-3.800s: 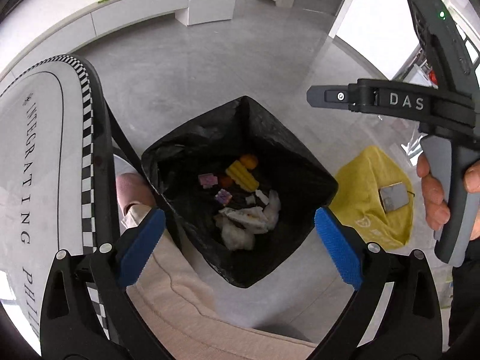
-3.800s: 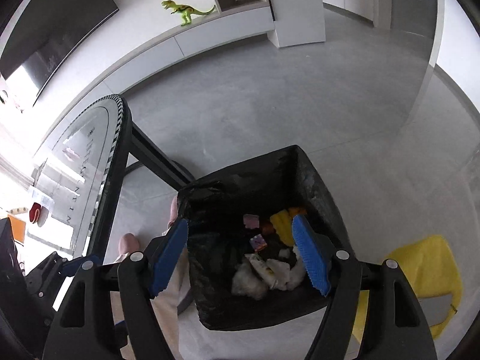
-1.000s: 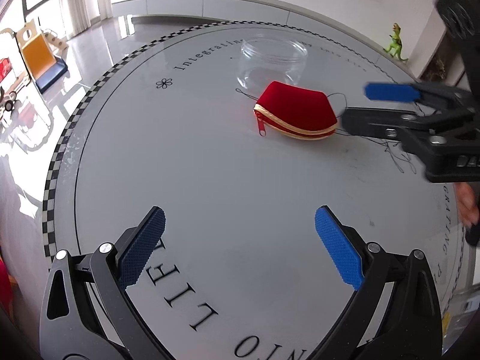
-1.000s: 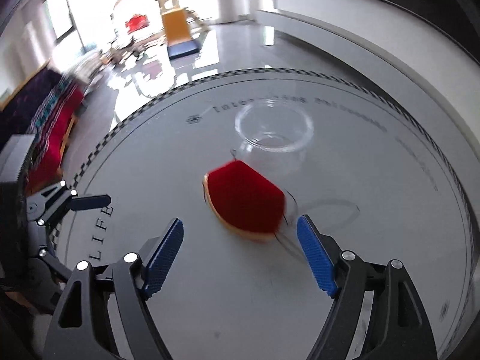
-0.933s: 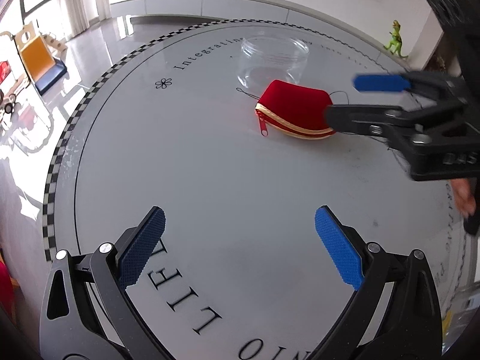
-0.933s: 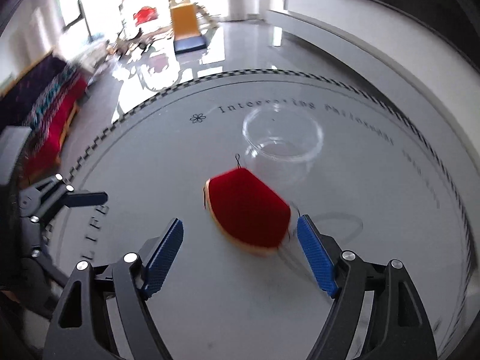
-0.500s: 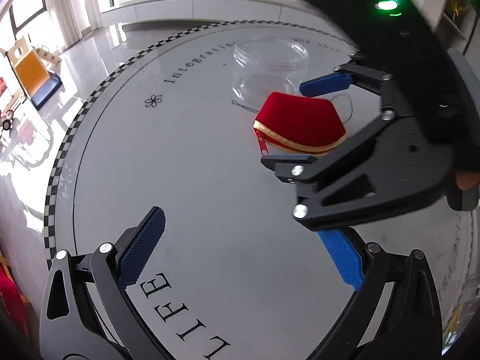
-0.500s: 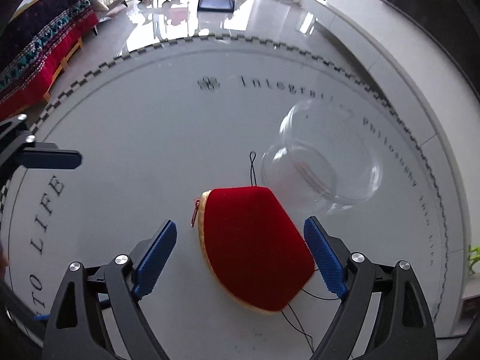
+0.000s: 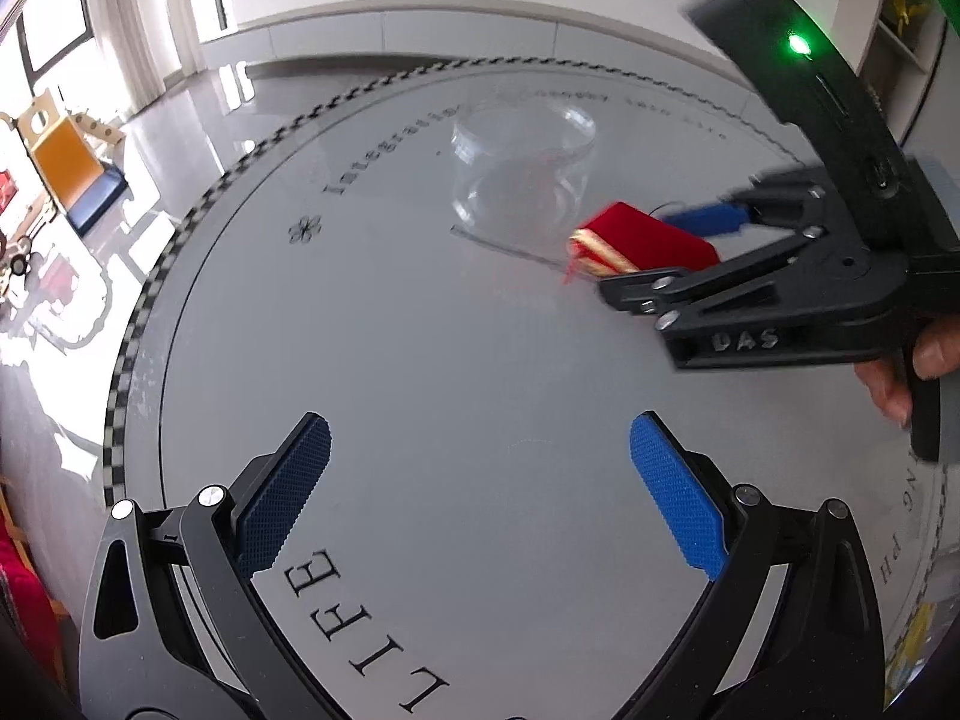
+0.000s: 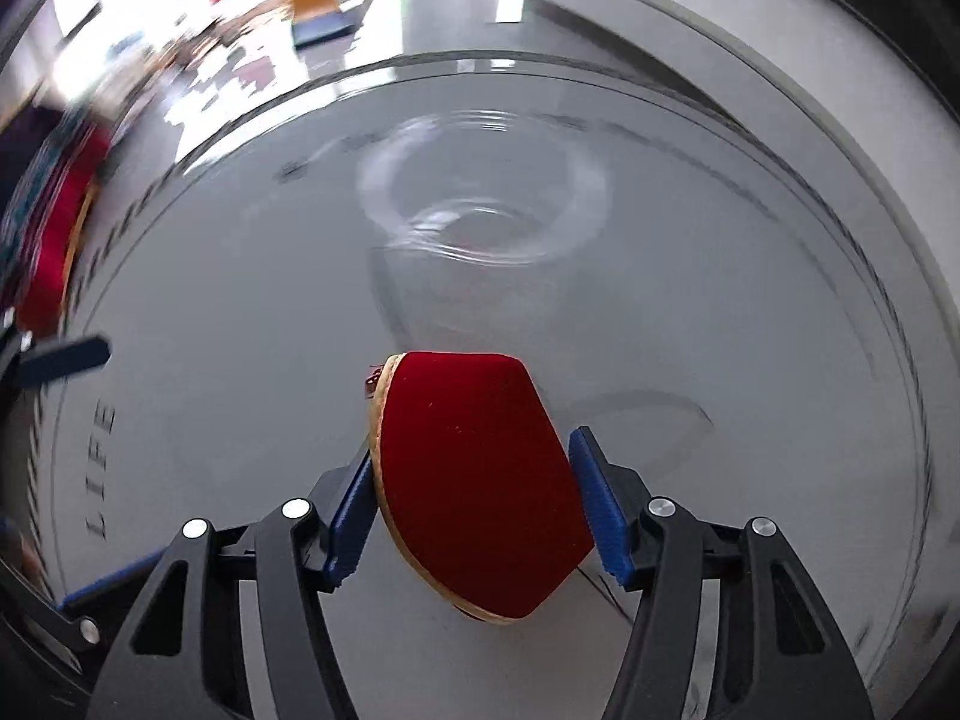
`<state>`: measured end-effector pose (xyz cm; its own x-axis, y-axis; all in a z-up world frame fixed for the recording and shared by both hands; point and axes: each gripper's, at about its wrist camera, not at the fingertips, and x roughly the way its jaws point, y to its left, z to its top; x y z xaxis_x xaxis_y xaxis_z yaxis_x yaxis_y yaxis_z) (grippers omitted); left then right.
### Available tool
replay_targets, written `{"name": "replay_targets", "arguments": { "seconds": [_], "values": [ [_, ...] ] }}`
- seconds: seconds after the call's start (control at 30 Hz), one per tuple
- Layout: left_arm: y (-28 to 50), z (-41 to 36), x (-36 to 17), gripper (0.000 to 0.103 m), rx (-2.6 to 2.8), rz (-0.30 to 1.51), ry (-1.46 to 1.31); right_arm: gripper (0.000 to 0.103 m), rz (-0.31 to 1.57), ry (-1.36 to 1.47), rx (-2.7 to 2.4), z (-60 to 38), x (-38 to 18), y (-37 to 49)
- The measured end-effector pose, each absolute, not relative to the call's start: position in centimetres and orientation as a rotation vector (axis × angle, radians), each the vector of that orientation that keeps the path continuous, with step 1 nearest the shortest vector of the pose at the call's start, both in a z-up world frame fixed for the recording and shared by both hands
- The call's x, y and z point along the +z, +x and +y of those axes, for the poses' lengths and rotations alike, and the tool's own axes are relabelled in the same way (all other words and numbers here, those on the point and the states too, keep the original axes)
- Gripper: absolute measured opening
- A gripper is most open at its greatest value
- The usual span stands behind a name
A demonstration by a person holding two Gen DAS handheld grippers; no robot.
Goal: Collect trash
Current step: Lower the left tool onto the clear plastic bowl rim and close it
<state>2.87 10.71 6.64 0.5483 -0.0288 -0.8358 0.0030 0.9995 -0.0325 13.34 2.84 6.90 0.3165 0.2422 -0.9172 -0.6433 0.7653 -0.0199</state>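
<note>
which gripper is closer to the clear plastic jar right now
Right. The right gripper, its jaws shut on the red pouch, sits just short of the clear plastic jar. The left gripper hangs open far back over the table's near side.

Right claw (image 10: 474, 507): jaws narrowed, blue pads (image 10: 591, 507) pressing both sides of red pouch (image 10: 474, 468); pouch lifted & tilted.
Right hand (image 9: 906, 372): fingers wrapped on claw handle, at right edge of left-cam view.
Left claw (image 9: 474, 495): jaws wide apart, nothing betw. pads, low over table (image 9: 420, 360).
</note>
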Motion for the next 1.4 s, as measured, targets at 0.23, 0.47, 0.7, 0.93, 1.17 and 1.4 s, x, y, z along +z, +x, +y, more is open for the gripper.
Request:
{"name": "replay_targets", "arguments": {
  "seconds": [0.23,0.47,0.7,0.93,1.17,1.4],
  "values": [
    [5.8,9.7,8.7,0.097,-0.081,0.93,-0.016,0.062,1.129,-0.221,0.497,-4.2,8.1,12.4],
    [9.7,6.8,10.1,0.097,-0.079,0.899,0.083,0.063,1.1,-0.181,0.439,-7.7,9.5,12.5],
    [14.2,4.0,9.3,0.097,-0.096,0.92,0.198,0.063,1.092,-0.154,0.429,-10.5,10.4,13.2],
    [17.1,3.3,7.4,0.069,-0.05,0.978,0.154,0.063,1.108,-0.111,0.441,-11.8,9.7,12.9],
    [18.5,4.1,4.9,0.053,0.038,1.092,0.105,0.063,1.1,-0.086,0.434,-12.9,9.5,12.4],
    [17.5,6.0,6.1,0.037,0.006,1.073,-0.086,0.063,1.097,-0.052,0.41,-14.7,9.3,11.5]
  ]
}}
